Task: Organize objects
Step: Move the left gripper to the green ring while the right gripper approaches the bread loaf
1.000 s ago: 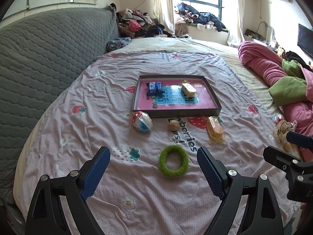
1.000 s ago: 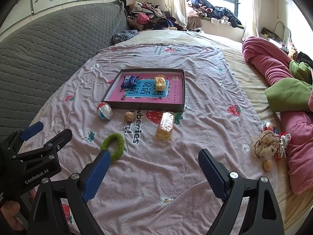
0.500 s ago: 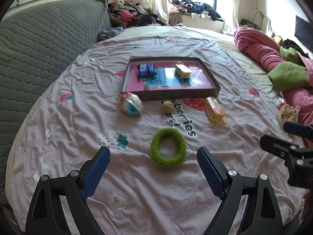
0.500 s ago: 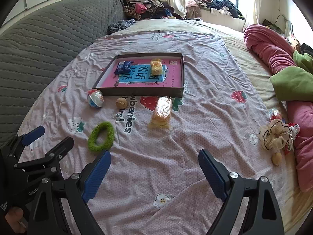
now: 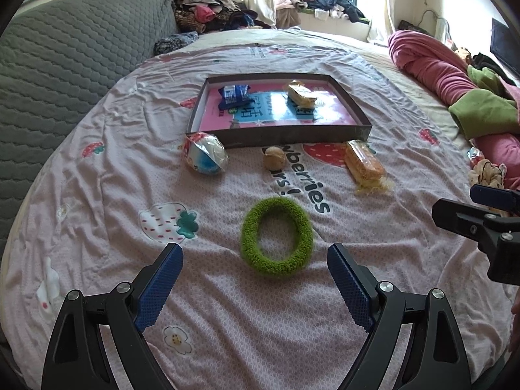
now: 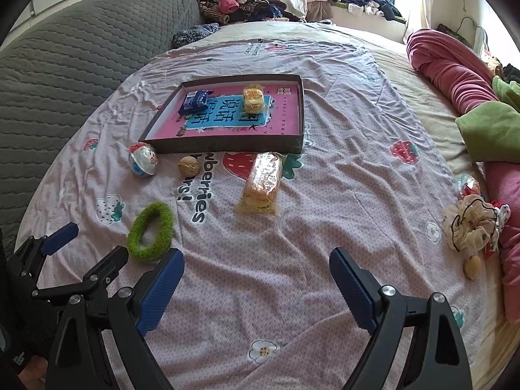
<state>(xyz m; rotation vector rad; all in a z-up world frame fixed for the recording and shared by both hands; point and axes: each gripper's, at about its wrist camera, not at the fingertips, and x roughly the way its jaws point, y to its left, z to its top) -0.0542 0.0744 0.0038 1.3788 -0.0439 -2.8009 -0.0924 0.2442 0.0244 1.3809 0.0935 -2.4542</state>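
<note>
Ring (image 5: 276, 237) lies before the tray (image 5: 279, 135) (walnut (image 5: 274, 158) between them).

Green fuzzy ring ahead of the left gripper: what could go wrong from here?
1. The green ring lies flat on a wrinkled sheet; the open left gripper may pinch fabric along with it.
2. The ring is soft, so the pads could squash it or catch only one side.
3. The right gripper, also open, hangs close beside the left; they could bump.
</note>
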